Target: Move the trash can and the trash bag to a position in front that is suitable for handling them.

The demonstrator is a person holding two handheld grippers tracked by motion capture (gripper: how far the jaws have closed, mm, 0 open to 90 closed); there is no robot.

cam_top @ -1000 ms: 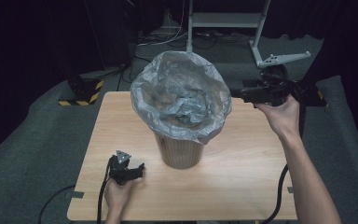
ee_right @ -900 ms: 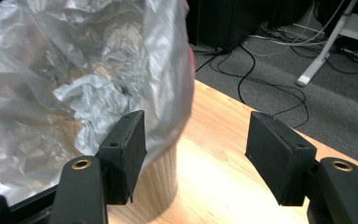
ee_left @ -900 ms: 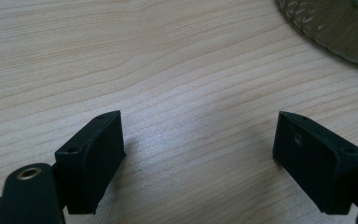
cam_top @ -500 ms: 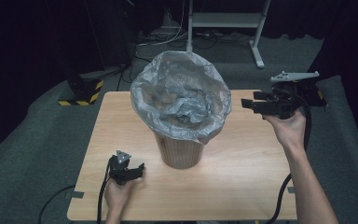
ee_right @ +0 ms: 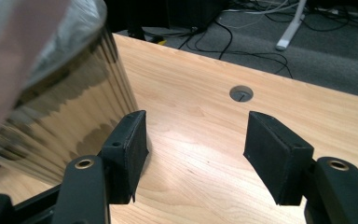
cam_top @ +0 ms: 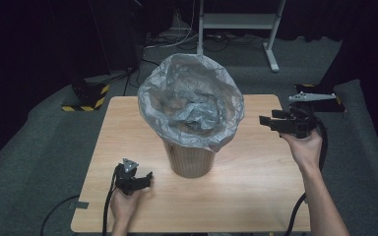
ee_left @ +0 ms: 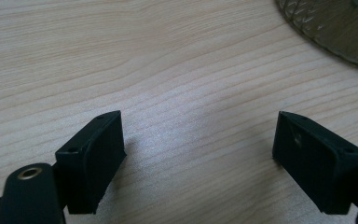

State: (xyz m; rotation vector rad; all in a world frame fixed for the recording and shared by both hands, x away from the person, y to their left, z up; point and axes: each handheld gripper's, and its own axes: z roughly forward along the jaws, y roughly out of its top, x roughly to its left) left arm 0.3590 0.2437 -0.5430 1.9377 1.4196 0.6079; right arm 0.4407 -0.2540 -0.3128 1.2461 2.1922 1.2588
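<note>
High view: right gripper (cam_top: 268,120) is sinking beside the lined bin (cam_top: 191,142) at the table (cam_top: 128,128) centre, jaws apart, empty. Left gripper (cam_top: 145,178) is resting near the front edge.
Left gripper view: jaws are standing wide over bare wood.
Right gripper view: jaws are opening onto the bin wall (ee_right: 70,121), likely for the liner (cam_top: 192,101).

No text, label, brand or number can be read anywhere in these views. The one sign-like marking is a band of yellow and black hazard stripes (cam_top: 81,105) on the base of a dark stand on the floor, left of the table (cam_top: 128,113).
</note>
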